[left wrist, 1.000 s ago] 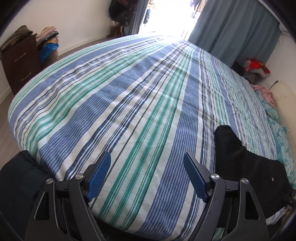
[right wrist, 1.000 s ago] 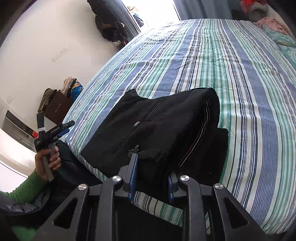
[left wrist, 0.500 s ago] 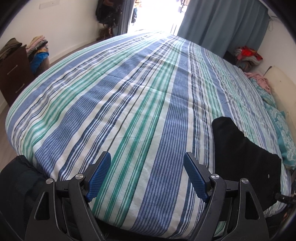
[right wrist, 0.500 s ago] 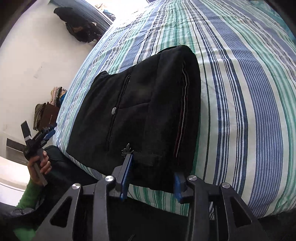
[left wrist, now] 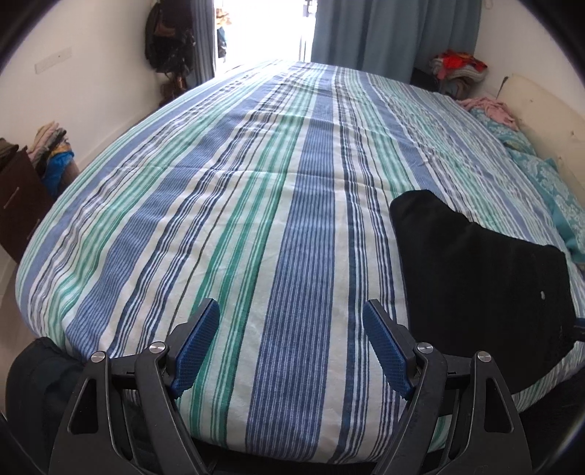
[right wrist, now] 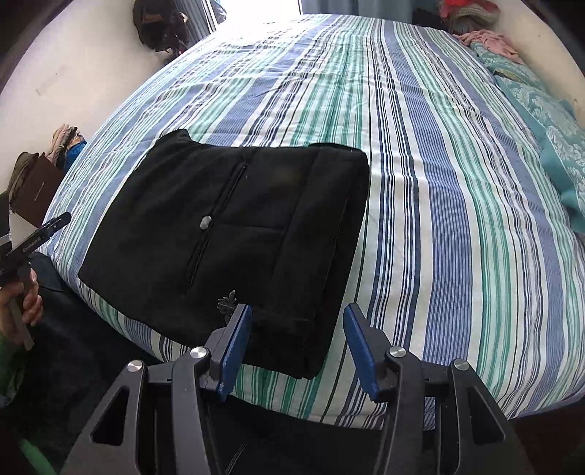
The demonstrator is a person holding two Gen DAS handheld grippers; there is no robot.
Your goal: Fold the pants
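Left wrist view: left gripper [left wrist: 290, 343] hangs over the near edge of the striped bed [left wrist: 256, 190], jaws wide apart, nothing between them. Black pants [left wrist: 482, 281] lie folded at the bed's near right corner, well clear of this gripper. Curtain [left wrist: 391, 33] and a dark dresser [left wrist: 18, 204] stand beyond the bed.

Right wrist view: right gripper [right wrist: 297, 345] sits over the folded pants [right wrist: 226, 234], at their near right corner. Its jaws have just been opening; they stand apart, pads off the cloth, the pants' edge below the gap. A hand [right wrist: 20, 303] at left holds the other gripper's handle.
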